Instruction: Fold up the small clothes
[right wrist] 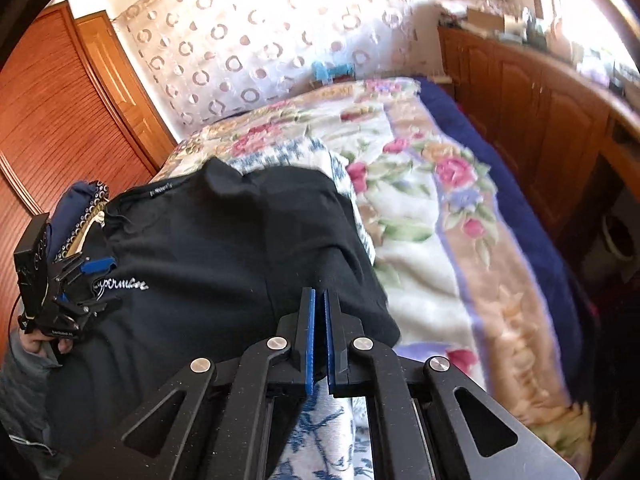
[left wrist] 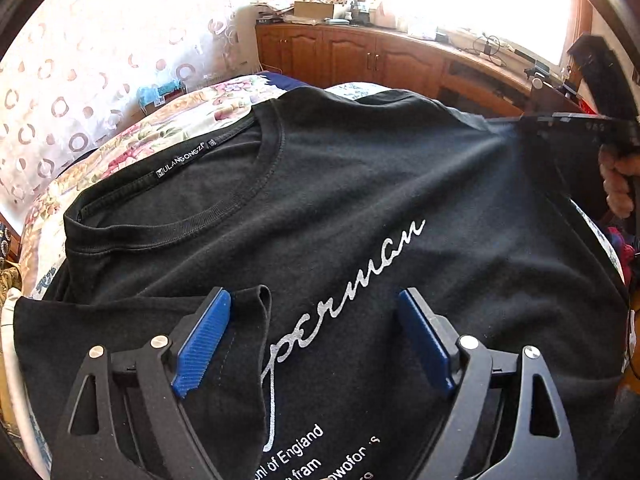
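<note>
A black T-shirt (left wrist: 360, 184) with silver script lies front up on the bed, collar to the far left. One sleeve (left wrist: 132, 344) is folded in over the front at the near left. My left gripper (left wrist: 314, 300) is open just above the shirt's chest; its left finger (left wrist: 202, 340) rests by the folded sleeve's edge. My right gripper (right wrist: 319, 300) is shut on the shirt's right sleeve edge (right wrist: 320, 248). It shows at the right edge of the left wrist view (left wrist: 580, 124), pulling the cloth taut. The left gripper also shows in the right wrist view (right wrist: 86, 280).
The bed has a floral blanket (right wrist: 440, 208) and a blue-and-white cloth (right wrist: 320, 440) under the shirt. A wooden cabinet (left wrist: 360, 56) with clutter runs along the far side below a bright window. A patterned curtain (right wrist: 248, 40) and wooden doors (right wrist: 52, 112) stand behind.
</note>
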`<state>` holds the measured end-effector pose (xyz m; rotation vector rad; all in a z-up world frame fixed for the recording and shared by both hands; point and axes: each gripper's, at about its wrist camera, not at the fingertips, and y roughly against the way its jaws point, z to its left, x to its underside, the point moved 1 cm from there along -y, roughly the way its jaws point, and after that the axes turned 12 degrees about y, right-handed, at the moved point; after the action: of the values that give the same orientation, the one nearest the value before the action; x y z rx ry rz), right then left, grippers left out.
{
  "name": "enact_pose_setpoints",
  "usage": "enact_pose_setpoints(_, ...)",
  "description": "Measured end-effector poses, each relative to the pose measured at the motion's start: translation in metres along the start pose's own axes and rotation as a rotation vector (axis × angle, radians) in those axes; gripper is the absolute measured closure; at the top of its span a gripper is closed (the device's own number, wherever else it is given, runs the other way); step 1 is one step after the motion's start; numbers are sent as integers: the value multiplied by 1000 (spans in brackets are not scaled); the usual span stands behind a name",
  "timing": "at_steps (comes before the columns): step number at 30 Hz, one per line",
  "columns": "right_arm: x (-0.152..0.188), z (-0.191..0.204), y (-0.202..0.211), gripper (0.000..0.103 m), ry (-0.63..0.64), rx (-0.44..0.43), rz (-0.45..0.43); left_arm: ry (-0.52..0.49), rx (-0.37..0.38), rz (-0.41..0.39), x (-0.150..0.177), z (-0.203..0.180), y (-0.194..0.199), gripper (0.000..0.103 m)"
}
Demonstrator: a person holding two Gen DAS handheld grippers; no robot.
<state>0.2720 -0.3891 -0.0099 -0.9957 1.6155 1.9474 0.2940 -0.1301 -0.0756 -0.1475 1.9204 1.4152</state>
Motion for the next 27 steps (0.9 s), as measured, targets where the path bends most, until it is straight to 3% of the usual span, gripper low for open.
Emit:
enact_pose_setpoints(6, -21, 44, 26, 99, 135, 46, -78, 0, 0, -1, 0, 0, 0, 16)
enact_pose_setpoints(10, -30, 81, 27, 99, 208, -16, -92, -1, 0, -3, 0, 0, 0, 16)
enact_pose_setpoints(14, -14, 105, -4, 99, 242, -87, -7, -1, 0, -4, 0, 0, 0, 16)
enact_pose_setpoints(17, 7, 111, -29, 99, 240, -102, 78, 0, 0, -4, 1, 0, 0, 16)
enact_pose_setpoints(20, 15, 104, -34, 99, 215, -84, 101, 0, 0, -4, 1, 0, 0, 16)
enact_pose_setpoints(22, 16, 97, -26, 93, 196, -47, 99, 0, 0, -4, 1, 0, 0, 16)
enact_pose_setpoints(27, 18, 73, 11, 61, 164, 65, 45, 0, 0, -4, 1, 0, 0, 16)
